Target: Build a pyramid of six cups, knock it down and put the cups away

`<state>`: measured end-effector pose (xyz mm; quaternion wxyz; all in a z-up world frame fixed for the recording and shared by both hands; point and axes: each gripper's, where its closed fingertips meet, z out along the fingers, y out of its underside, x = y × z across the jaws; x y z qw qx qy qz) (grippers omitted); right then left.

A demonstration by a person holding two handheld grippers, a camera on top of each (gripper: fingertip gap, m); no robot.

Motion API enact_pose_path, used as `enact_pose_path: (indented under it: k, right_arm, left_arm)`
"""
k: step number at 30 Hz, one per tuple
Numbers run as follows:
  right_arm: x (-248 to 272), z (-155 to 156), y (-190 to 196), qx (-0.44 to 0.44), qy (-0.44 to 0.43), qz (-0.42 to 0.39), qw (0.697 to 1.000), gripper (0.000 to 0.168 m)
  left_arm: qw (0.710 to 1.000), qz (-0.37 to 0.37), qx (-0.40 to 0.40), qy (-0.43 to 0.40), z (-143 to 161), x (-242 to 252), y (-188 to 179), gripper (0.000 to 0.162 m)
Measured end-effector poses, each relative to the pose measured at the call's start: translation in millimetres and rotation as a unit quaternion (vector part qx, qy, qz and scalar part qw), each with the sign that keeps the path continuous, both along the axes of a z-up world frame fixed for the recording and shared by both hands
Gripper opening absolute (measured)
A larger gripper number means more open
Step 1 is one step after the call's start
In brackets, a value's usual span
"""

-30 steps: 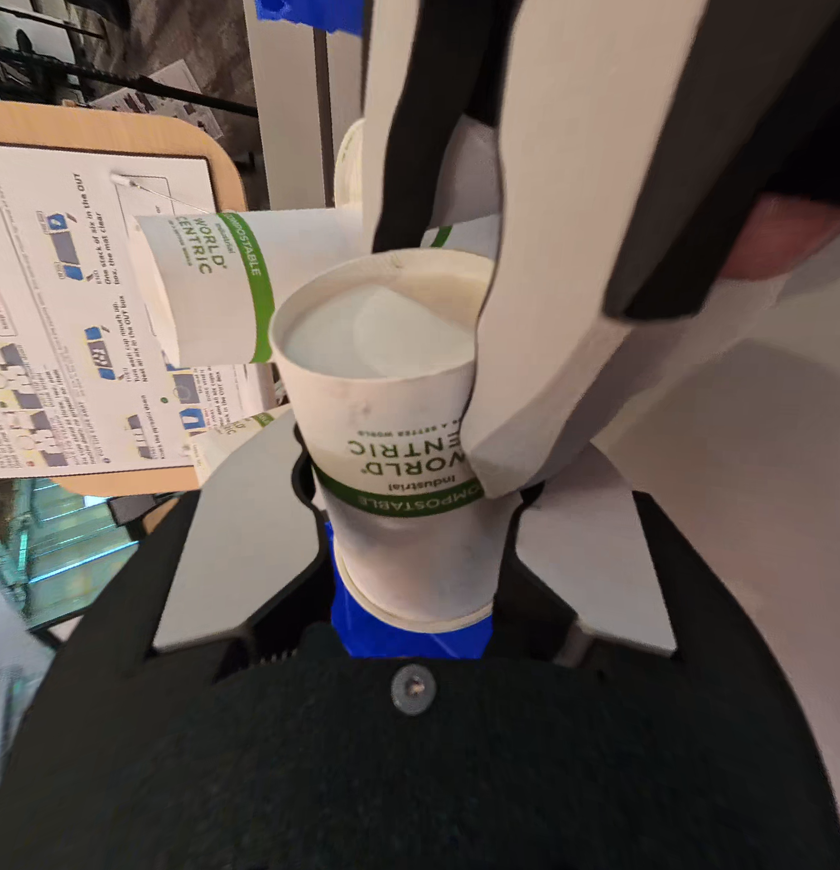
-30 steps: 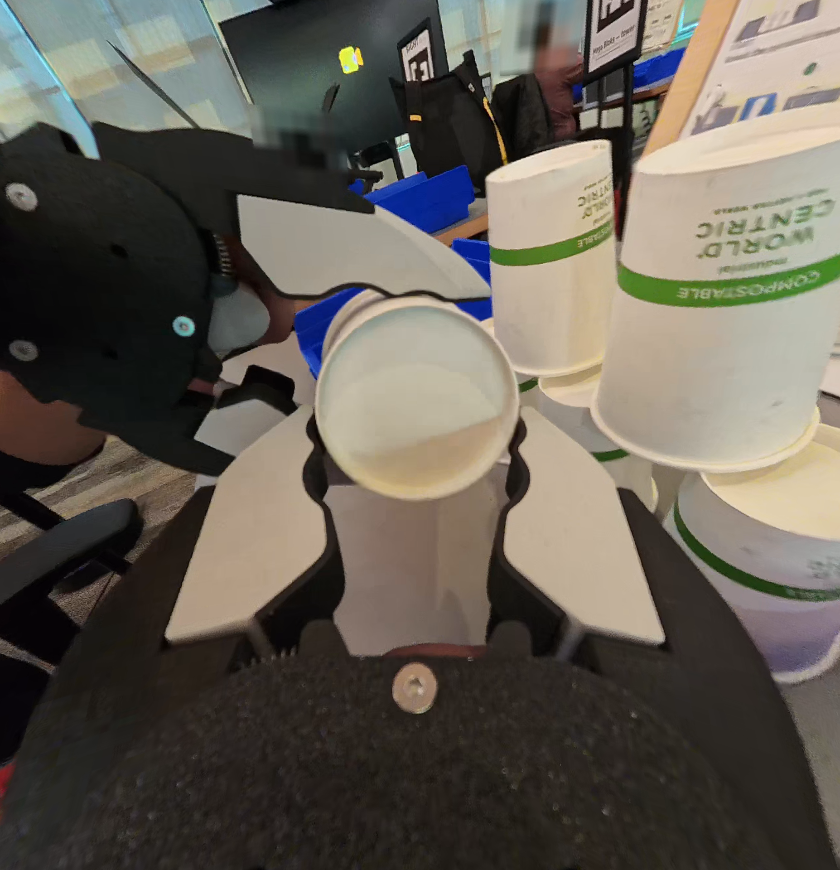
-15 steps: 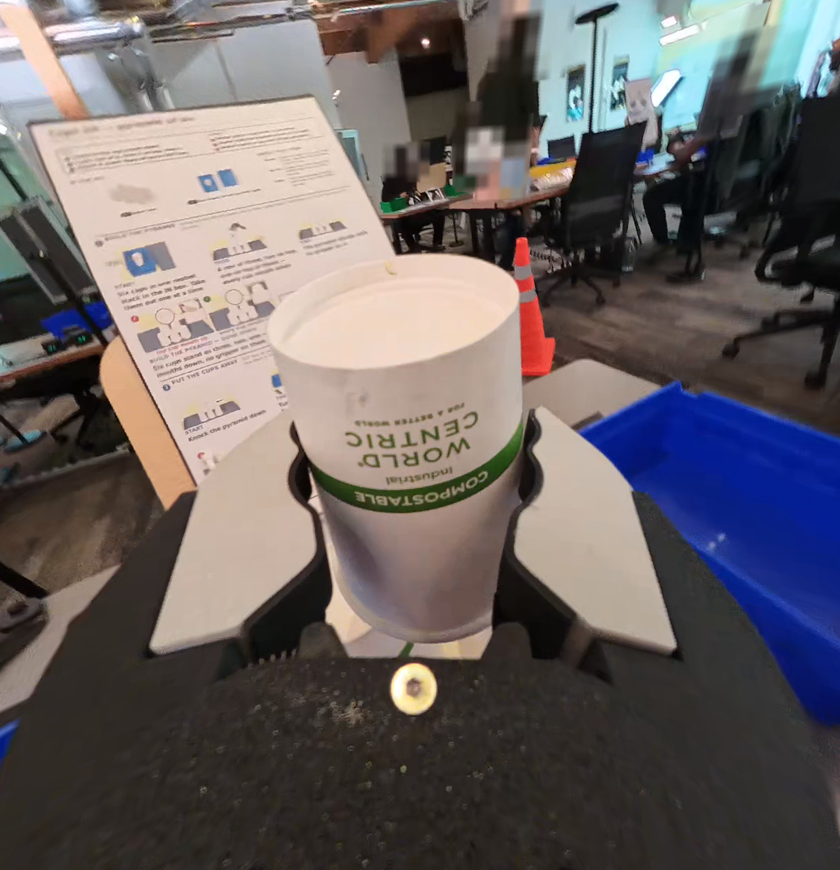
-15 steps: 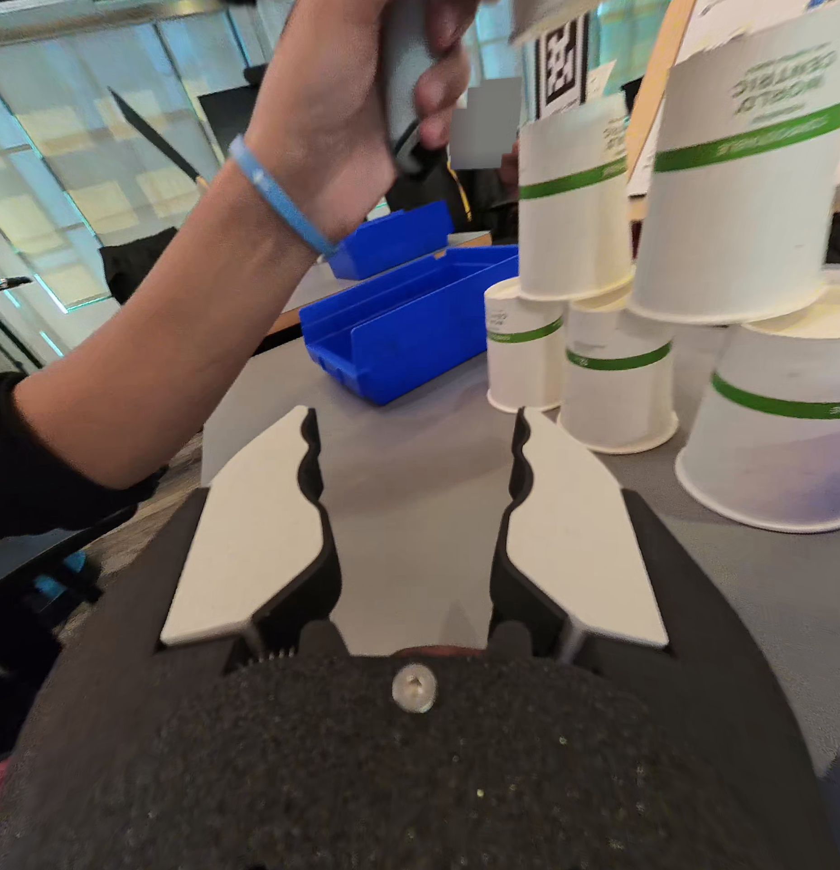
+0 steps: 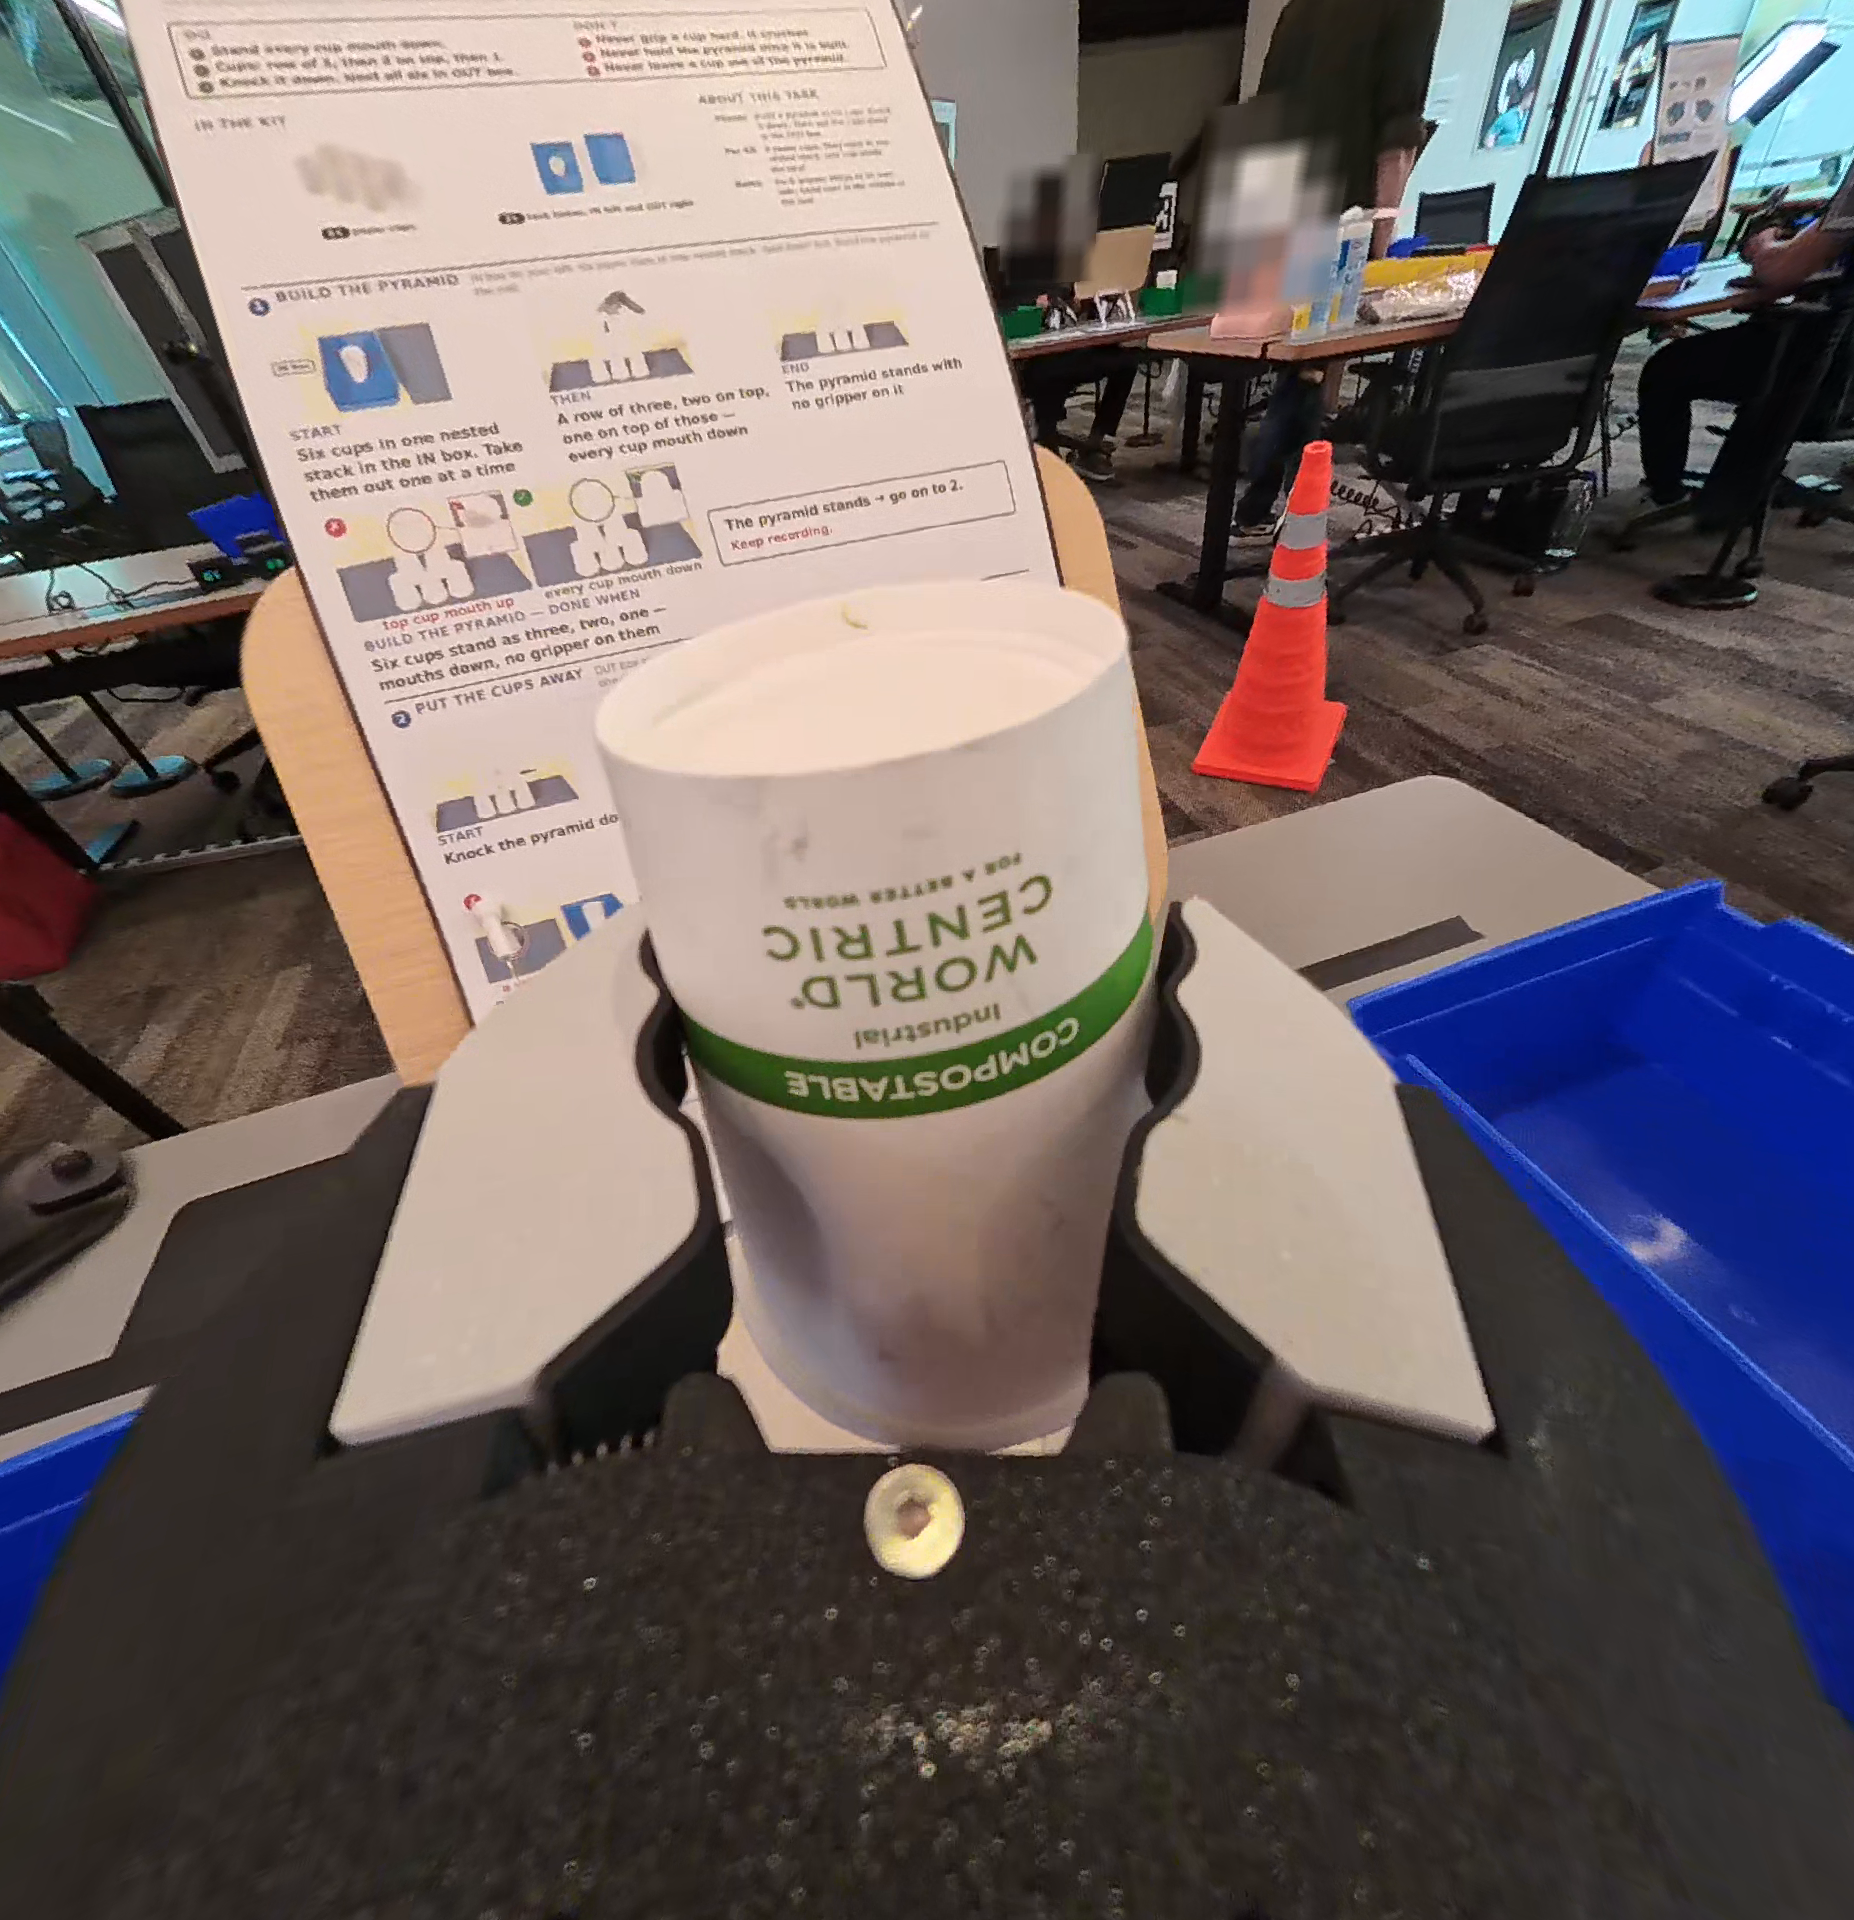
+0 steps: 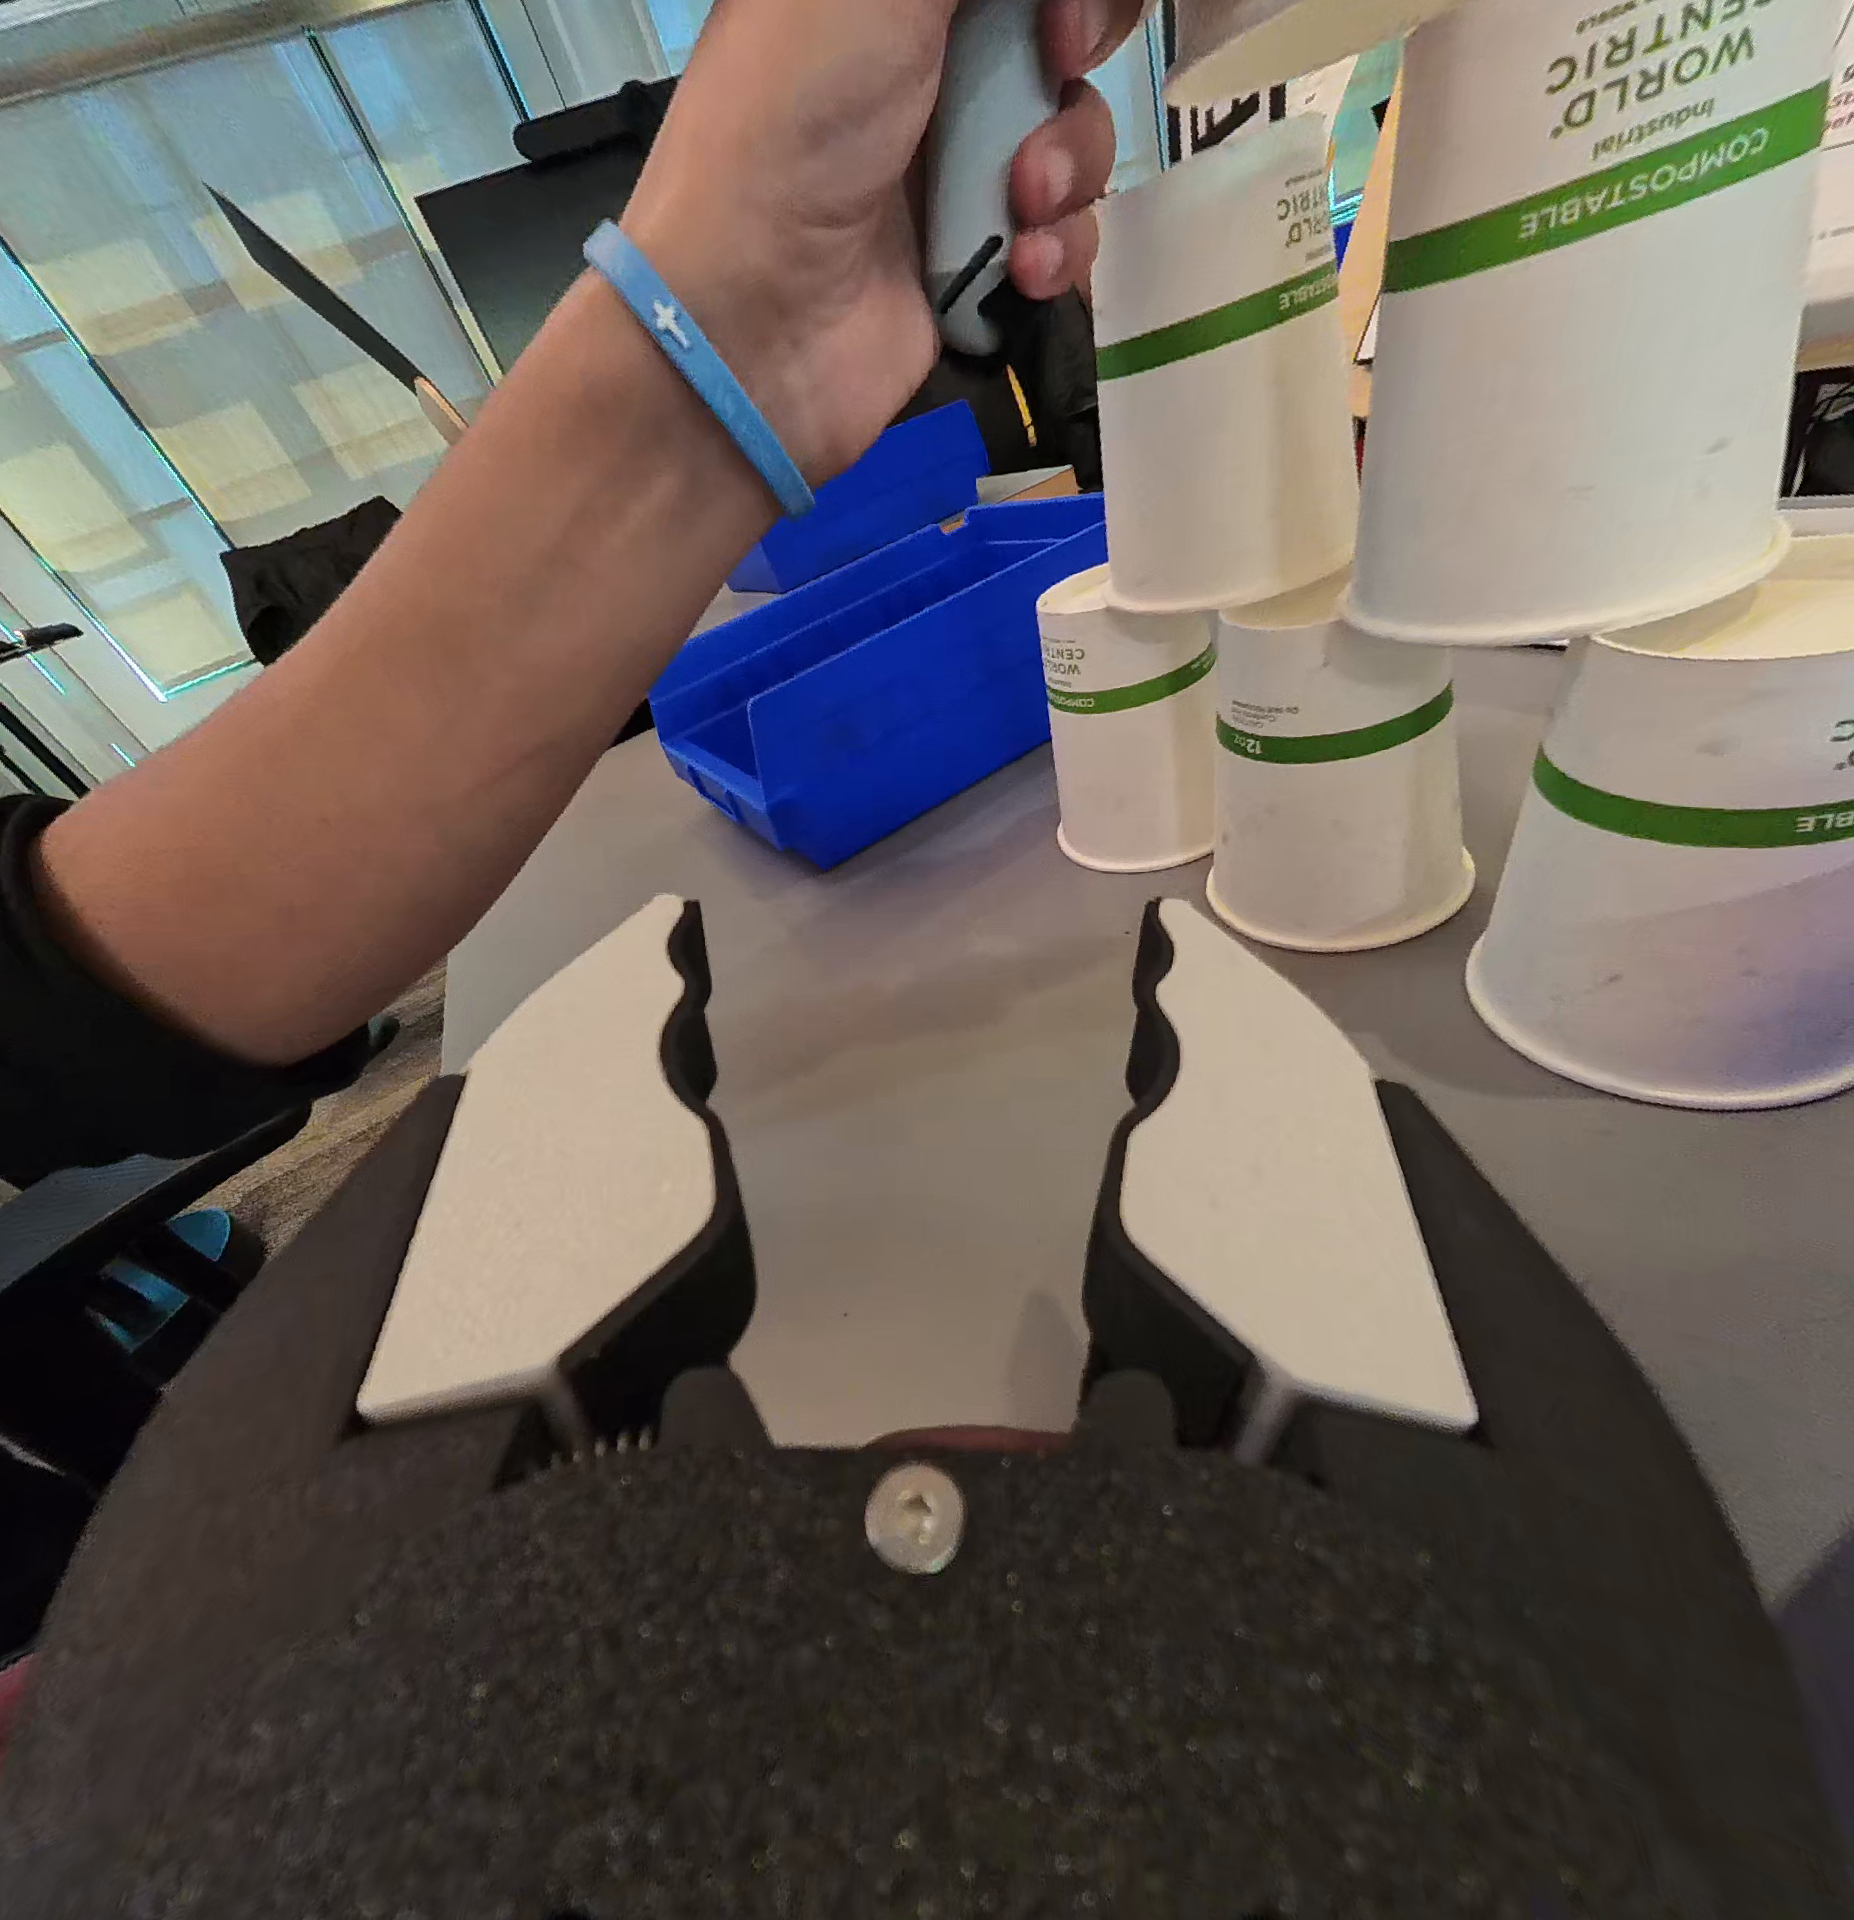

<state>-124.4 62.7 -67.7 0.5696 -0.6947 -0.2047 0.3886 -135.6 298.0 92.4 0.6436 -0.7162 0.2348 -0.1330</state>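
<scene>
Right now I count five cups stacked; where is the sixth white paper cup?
In the left wrist view, the sixth white paper cup sits mouth-down between the left hand-held gripper fingers, centre frame.

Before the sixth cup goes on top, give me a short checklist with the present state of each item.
1. Left gripper grips the cup: ok, shut on its wall, the cup mouth down.
2. Bottom row of three on the table: ok, near cup, middle cup, far cup, all mouth down.
3. Second row of two: ok, one and the other each bridge two cups below.
4. Right gripper clear of the stack: ok, open, empty and apart from it.
5. Held cup centred over the second row: cannot tell.
</scene>
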Motion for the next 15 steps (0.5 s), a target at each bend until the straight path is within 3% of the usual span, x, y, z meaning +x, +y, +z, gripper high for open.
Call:
enact_pose_path:
  k: [15]
  right_arm:
    - [-3, -3, -1, -0.003, -0.009, 0.007, 1.000, 0.078]
  left_arm:
    - [1.000, 0.012, 0.010, 0.017, -9, 1, -5, 0.089]
